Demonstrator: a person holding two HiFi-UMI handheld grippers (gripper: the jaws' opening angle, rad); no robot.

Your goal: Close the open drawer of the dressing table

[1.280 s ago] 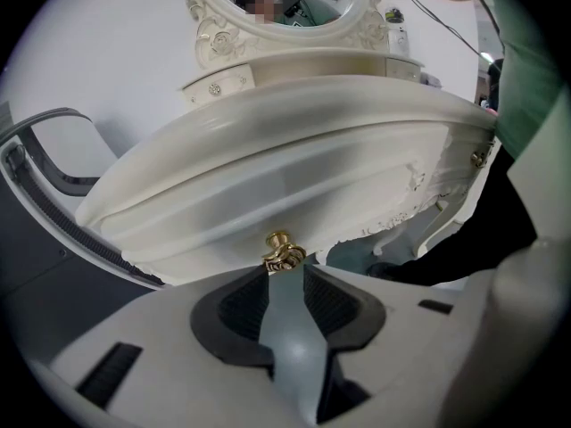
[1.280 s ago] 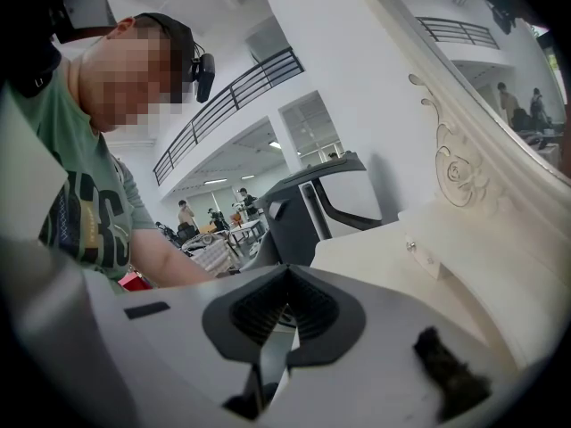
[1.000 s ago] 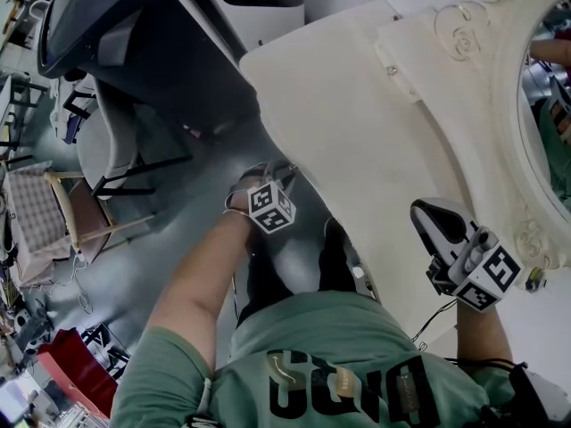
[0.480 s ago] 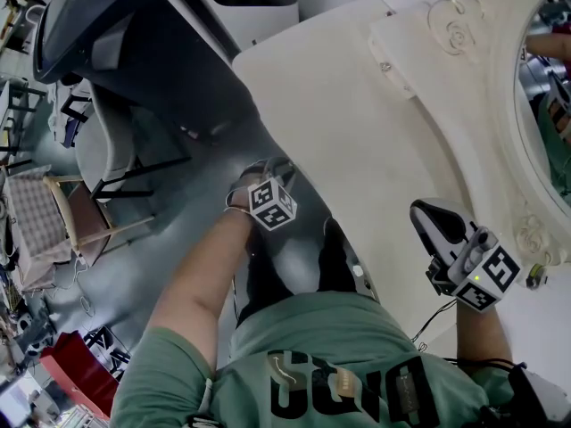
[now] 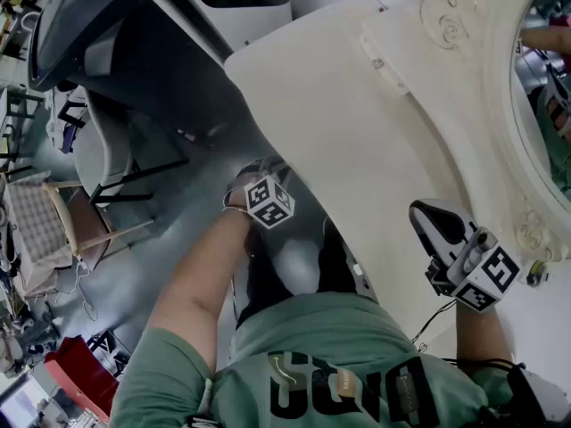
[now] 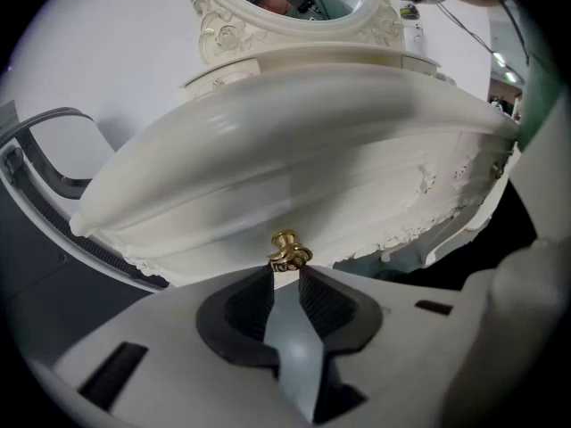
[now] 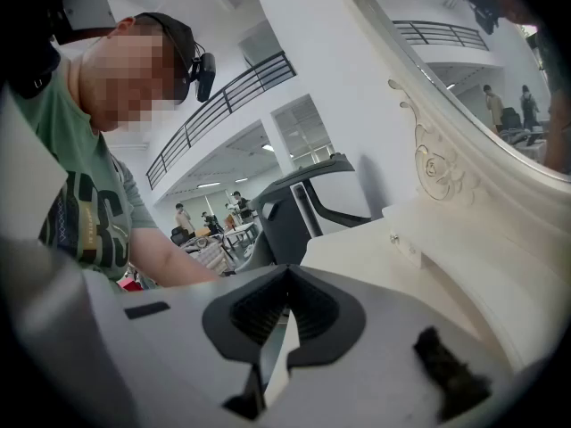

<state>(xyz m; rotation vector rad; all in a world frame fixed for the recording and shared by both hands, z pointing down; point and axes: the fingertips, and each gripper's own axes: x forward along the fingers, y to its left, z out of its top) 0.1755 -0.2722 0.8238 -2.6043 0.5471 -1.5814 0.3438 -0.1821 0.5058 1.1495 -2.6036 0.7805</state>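
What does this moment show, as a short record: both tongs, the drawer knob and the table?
left tongs: jaws apart, have just been closing; gold knob at their tips, and whether the pads press on it is unclear
gold knob: on the cream drawer front
right tongs: jaws together, empty, above the tabletop
mirror: at the table's back, in a carved frame

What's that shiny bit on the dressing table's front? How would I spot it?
Find the cream dressing table with its oval mirror. On the curved drawer front below sits a small knob: gold and shiny, where everything around it is pale carving.
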